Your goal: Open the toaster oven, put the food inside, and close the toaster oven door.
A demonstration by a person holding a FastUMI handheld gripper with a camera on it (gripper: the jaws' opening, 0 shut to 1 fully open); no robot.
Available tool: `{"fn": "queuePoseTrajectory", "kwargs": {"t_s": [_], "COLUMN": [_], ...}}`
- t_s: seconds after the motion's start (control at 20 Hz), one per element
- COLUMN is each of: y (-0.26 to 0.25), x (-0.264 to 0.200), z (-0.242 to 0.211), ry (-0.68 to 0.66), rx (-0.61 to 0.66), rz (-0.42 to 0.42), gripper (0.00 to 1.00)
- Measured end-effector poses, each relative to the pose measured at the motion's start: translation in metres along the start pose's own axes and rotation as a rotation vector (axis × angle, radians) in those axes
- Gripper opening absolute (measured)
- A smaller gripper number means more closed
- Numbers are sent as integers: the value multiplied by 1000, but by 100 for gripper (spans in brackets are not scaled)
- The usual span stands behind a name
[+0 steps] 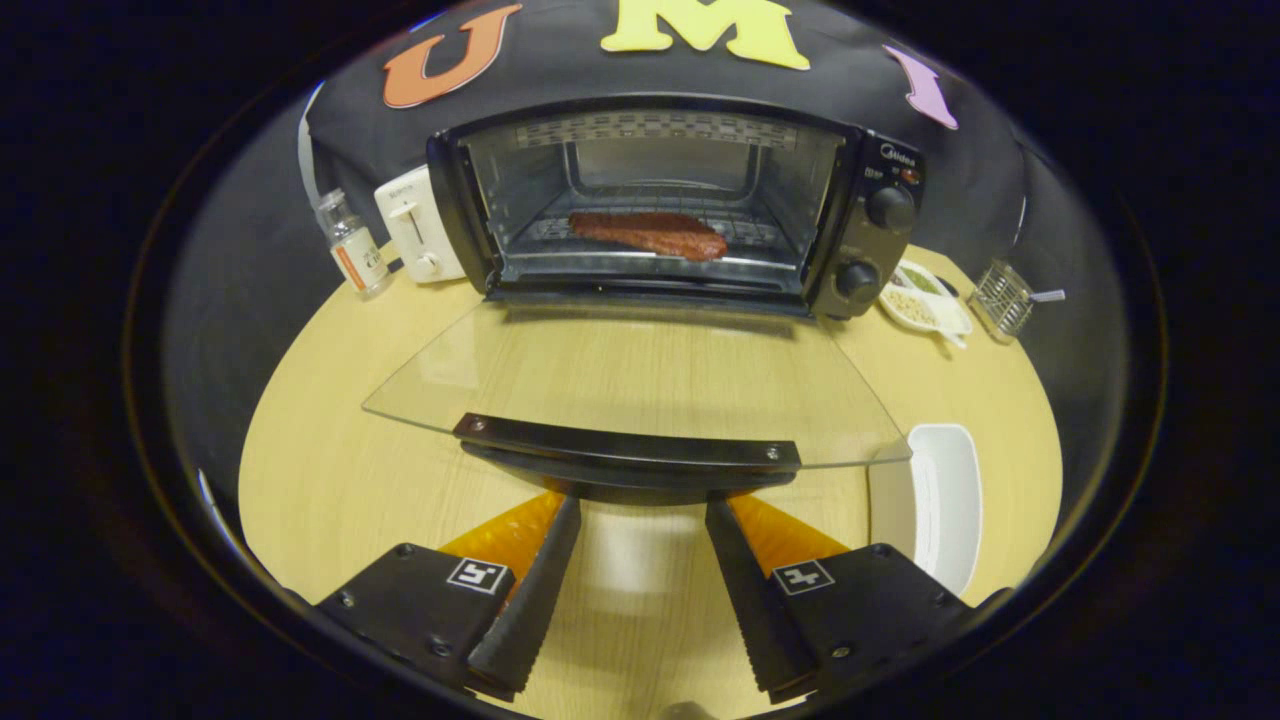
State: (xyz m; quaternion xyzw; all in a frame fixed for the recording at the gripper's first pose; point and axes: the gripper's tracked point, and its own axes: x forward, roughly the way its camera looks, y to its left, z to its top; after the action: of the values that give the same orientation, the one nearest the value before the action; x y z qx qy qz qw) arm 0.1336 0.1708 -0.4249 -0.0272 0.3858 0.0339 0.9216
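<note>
While the gripper (640, 500) sits low over the table (330, 400), its fingers (530, 590) are spread wide with nothing between them; tips reach under the handle (628, 455) at 12 o'clock, contact unclear. Handle is a dark bar fixed on the front edge of the door (640, 375). Door is glass, folded fully down, lying flat just above the wood table, hinged at the oven (670, 205) beyond. At 2 o'clock from the fingers, just beside the door's right corner, a white tray (945, 505) rests on the table.

Oven stands at 12 o'clock, cavity open. Food (650, 233), a reddish-brown flat slab, lies on the rack (760, 233) inside, roughly centred. Two knobs (890, 208) are stacked on the oven's right panel.

At 11 o'clock, left of the oven, a white toaster (415, 235) touches or nearly touches its side; a small clear bottle (352, 245) stands just left of that. At 1 o'clock, right of the oven, a white dish (915, 295) holds seasonings, and a wire basket (1002, 298) sits farther right.
</note>
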Motion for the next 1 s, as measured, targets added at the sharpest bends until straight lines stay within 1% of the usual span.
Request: {"fn": "queuePoseTrajectory", "kwargs": {"t_s": [0.25, 0.45, 0.75, 1.0], "y": [1, 1, 1, 2], "x": [-20, -25, -26, -44], "z": [34, 64, 102, 138], "ry": [-47, -80, -119, -216], "rx": [12, 34, 30, 34], "rz": [5, 12, 17, 23], "gripper": [82, 82, 82, 82]}}
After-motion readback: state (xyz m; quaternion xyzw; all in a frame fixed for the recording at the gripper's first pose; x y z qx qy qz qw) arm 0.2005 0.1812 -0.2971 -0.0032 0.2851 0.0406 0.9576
